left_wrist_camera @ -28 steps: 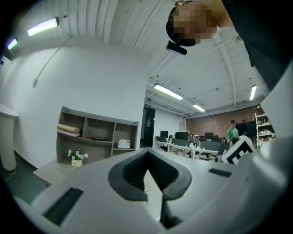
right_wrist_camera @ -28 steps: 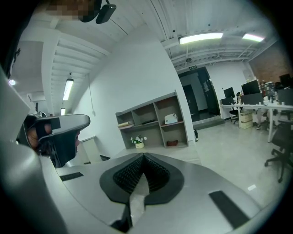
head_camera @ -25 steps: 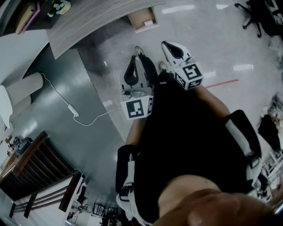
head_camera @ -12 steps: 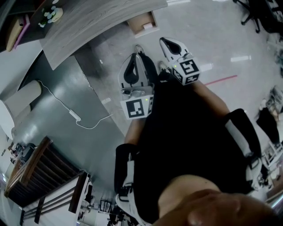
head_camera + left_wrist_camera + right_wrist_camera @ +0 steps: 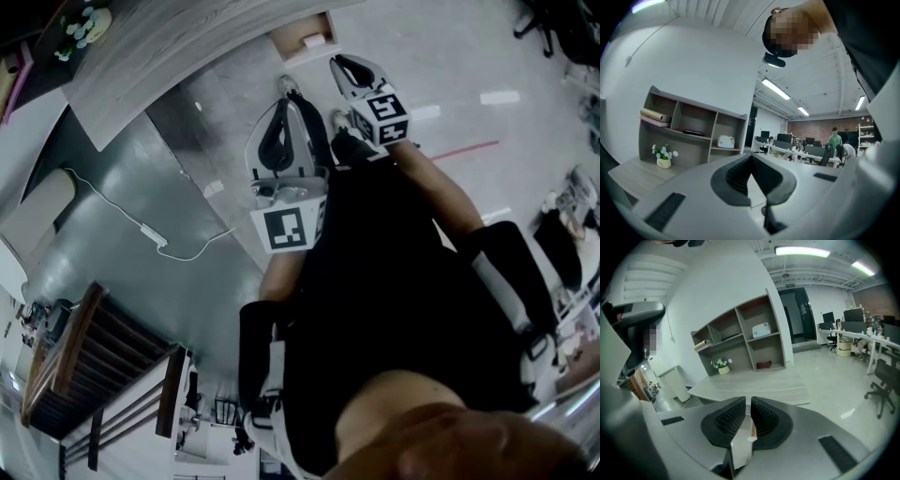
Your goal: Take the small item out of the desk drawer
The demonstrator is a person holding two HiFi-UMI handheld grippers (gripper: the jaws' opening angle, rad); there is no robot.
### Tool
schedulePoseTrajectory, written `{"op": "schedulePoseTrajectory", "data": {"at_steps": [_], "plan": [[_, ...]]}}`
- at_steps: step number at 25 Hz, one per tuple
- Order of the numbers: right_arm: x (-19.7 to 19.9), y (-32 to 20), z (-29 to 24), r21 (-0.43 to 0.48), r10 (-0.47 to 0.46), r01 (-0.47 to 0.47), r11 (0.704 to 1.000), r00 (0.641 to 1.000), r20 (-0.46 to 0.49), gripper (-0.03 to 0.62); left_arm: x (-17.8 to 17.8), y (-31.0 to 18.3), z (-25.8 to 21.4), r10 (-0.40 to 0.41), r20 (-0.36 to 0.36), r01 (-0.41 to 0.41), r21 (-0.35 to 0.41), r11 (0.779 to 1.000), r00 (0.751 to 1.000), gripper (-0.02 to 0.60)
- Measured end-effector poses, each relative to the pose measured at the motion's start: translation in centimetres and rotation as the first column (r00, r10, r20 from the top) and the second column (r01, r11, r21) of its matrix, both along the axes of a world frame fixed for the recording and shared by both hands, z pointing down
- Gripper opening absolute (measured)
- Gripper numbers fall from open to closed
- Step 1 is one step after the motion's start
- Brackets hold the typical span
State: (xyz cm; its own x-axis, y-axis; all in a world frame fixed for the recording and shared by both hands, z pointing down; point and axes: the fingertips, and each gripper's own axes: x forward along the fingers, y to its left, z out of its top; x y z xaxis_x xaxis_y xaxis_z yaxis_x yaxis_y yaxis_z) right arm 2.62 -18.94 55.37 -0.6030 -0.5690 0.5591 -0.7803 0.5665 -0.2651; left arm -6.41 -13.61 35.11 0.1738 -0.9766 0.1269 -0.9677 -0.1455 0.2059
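Drawer [image 5: 302, 36] in reach: my right gripper [image 5: 342, 66] has swung up toward it, jaws all but together and empty; left gripper [image 5: 284, 101] likewise closed on nothing. Small pink item [image 5: 314, 41] lies inside the open drawer under the worktop [image 5: 169, 47], not yet reached.

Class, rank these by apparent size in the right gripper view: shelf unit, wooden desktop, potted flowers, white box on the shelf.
1. shelf unit
2. wooden desktop
3. potted flowers and white box: these look about alike, so they are not ranked against each other.
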Motion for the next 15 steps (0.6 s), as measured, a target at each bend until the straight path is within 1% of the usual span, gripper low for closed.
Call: {"op": "schedulePoseTrajectory", "data": {"at_steps": [7, 10, 15], "plan": [[-0.2, -2.1, 8.4, -0.116, 0.007, -0.021, 0.993, 0.993, -0.120, 0.062, -1.5, -1.9, 0.7, -0.002, -0.014, 0.002, -0.011, 1.000, 1.000, -0.008], [-0.2, -2.6, 12.3, -0.169, 0.000, -0.028, 0.985, 0.986, -0.165, 0.094, -1.6, -2.5, 1.2, 0.006, -0.016, -0.006, -0.016, 1.000, 1.000, -0.008], [-0.1, -3.7, 18.0, -0.243, 0.020, -0.075, 0.967, 0.976, -0.219, 0.112, -1.6, -3.1, 2.3, 0.029, -0.024, -0.029, -0.018, 0.999, 0.999, -0.008]]}}
